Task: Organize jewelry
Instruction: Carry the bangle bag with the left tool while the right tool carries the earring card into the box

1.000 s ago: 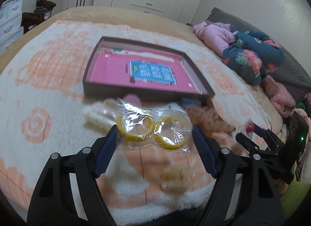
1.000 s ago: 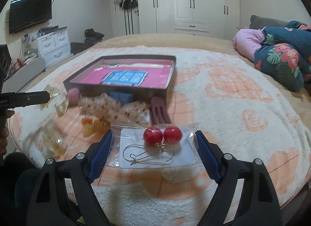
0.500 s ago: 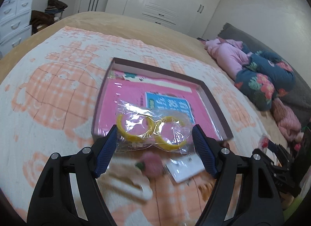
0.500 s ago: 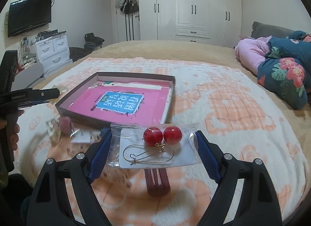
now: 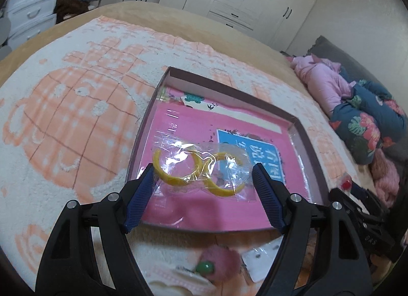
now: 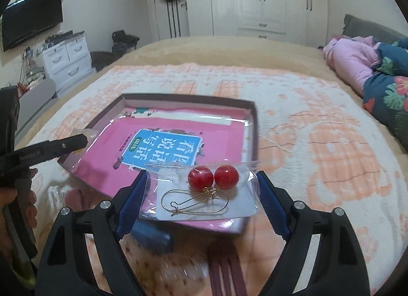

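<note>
Both my hands have swung in over the box. Left gripper clamps the yellow-hoop bag, right gripper the red-earring bag. Slippery plastic; an early release drops them outside.

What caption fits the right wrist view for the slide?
Right gripper holds a bagged pair of red ball earrings above the near edge of the box on the bed.

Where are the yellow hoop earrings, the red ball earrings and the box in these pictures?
yellow hoop earrings [image 5: 176,177]: left wrist view, on the left hoop's lower band.
red ball earrings [image 6: 200,177]: right wrist view, on the left ball.
box [image 5: 309,148]: left wrist view, on its right wall.
</note>
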Demonstrator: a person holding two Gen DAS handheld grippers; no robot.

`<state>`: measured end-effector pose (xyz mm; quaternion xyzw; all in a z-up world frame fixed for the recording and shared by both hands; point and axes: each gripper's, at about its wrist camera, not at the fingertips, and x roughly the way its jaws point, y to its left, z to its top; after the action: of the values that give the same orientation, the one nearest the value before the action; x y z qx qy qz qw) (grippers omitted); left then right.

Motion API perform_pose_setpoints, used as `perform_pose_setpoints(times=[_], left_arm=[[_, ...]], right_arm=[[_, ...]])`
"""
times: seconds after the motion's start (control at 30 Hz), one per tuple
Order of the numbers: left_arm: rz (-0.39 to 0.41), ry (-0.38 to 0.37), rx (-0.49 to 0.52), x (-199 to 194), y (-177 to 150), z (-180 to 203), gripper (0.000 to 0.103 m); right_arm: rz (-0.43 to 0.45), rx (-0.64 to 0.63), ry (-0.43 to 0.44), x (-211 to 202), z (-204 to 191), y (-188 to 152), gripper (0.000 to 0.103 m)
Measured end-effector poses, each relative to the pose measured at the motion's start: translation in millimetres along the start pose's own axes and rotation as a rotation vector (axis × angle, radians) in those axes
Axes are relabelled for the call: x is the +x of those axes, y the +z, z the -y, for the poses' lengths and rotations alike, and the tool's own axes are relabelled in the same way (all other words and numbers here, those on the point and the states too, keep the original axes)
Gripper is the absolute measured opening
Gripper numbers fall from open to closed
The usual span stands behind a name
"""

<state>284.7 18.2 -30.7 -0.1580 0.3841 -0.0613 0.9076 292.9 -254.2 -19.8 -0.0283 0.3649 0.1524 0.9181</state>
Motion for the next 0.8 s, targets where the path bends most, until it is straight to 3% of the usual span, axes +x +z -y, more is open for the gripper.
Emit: perform_pose_setpoints(times=[0.23,0.4,0.6,0.8], left_arm=[[-0.014,0.017,0.045,11,-3,0,0.068],[-0.008,0.011,0.052,11,-2,-1,0.069],[0.002,-0.004,0.055,10,-2,-2,0.072],[0.012,-0.011,0.059,9,-2,-1,0.073]], right_arm=[[-0.098,0.007,-0.001,38,-8,4,0.081],[-0.122,0.004,-0.011,49,-11,3,0.083],[-0.124,0.021,-0.017,53,-10,1,0.089],[-0.068,0.011,-0.020,35,-11,1,0.094]])
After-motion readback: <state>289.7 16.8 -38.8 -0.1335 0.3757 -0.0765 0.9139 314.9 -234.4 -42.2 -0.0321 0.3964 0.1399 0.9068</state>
